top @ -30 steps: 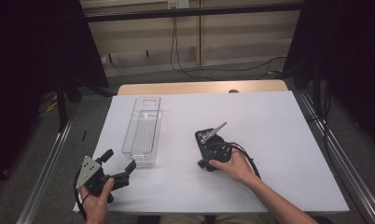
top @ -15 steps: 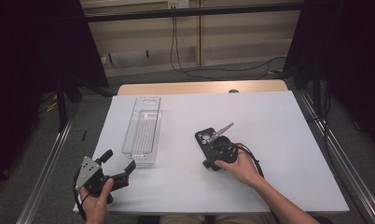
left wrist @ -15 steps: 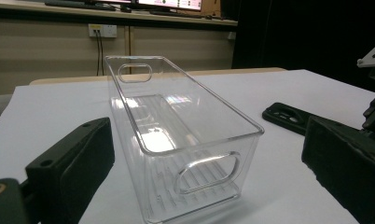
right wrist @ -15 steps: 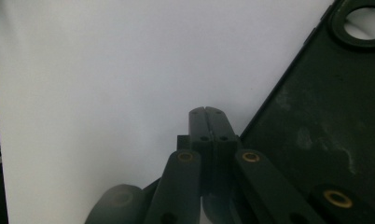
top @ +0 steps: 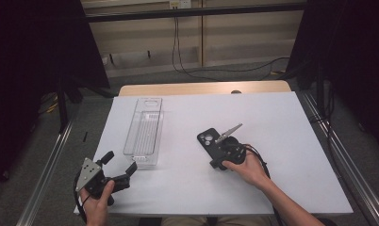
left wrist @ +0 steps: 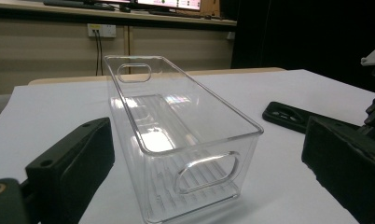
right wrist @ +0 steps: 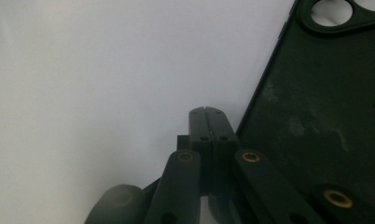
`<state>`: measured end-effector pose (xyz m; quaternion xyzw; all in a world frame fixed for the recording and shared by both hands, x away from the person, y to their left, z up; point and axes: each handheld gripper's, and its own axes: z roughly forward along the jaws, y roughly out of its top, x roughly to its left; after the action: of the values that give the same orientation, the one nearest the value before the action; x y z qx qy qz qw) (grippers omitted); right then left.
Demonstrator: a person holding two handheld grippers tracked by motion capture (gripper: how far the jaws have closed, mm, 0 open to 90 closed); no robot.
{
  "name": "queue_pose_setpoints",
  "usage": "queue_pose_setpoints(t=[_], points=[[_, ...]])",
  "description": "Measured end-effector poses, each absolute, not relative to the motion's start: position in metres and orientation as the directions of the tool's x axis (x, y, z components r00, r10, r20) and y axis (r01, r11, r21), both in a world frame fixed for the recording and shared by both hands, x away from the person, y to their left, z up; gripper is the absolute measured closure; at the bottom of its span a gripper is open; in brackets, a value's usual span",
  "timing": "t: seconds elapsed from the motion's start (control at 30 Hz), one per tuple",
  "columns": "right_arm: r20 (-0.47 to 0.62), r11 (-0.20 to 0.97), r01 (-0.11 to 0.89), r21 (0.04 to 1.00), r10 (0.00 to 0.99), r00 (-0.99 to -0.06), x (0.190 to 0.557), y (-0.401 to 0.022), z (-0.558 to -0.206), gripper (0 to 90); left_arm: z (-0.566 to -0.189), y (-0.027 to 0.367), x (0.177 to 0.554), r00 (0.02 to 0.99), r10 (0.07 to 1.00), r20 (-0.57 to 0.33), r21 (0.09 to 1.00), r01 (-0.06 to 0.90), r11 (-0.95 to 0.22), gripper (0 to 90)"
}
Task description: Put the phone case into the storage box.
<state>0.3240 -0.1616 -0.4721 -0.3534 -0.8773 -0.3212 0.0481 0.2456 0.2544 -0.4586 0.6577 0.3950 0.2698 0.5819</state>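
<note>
- A white table [top: 282, 122] carries everything; its far edge shows a strip of bare wood.
- A clear plastic bin [top: 144, 132] lies lengthwise toward the table's left side, running from near the far edge to about mid-depth, with an oval handle cut-out in each short wall — it is upright and looks empty.
- A black phone case [top: 211, 141] lies flat near the middle of the table, well apart from the bin, its camera opening toward the far edge.
- The left gripper [top: 119, 165] sits at the near left corner, held in the person's left hand [top: 99, 202]. Its jaws are spread wide and hold nothing; in the left gripper view they frame the bin's near short wall.
- The right gripper [right wrist: 206, 112] rests by the near end of the phone case, held in the right hand [top: 250, 167]. Its jaws are pressed together with nothing between them — their tips lie just beside the case's long edge, low over the white surface.
</note>
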Motion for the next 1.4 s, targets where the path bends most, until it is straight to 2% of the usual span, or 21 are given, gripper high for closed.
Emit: queue_pose_setpoints(t=[0.9, 1.2, 1.33, 1.4], points=[[0.259, 0.523, 0.646, 0.556, 0.629, -0.733, 0.325, -0.179, -0.472, 90.0, -0.458, 0.255, 0.245, 0.538, 0.837, -0.102, 0.978, 0.209, -0.014, 2.7], [0.248, 0.502, 0.596, 0.627, 0.597, -0.763, 0.321, -0.180, -0.465, 90.0, -0.458, 0.255, 0.245, 0.541, 0.834, -0.102, 0.979, 0.205, -0.013, 2.6], [0.246, 0.474, 0.573, 0.669, 0.586, -0.772, 0.320, -0.183, -0.462, 85.5, -0.459, 0.255, 0.246, 0.545, 0.832, -0.108, 0.979, 0.206, -0.008, 2.7], [0.237, 0.464, 0.555, 0.690, 0.580, -0.780, 0.319, -0.183, -0.459, 77.8, -0.459, 0.255, 0.246, 0.545, 0.832, -0.107, 0.979, 0.206, -0.009, 2.6]])
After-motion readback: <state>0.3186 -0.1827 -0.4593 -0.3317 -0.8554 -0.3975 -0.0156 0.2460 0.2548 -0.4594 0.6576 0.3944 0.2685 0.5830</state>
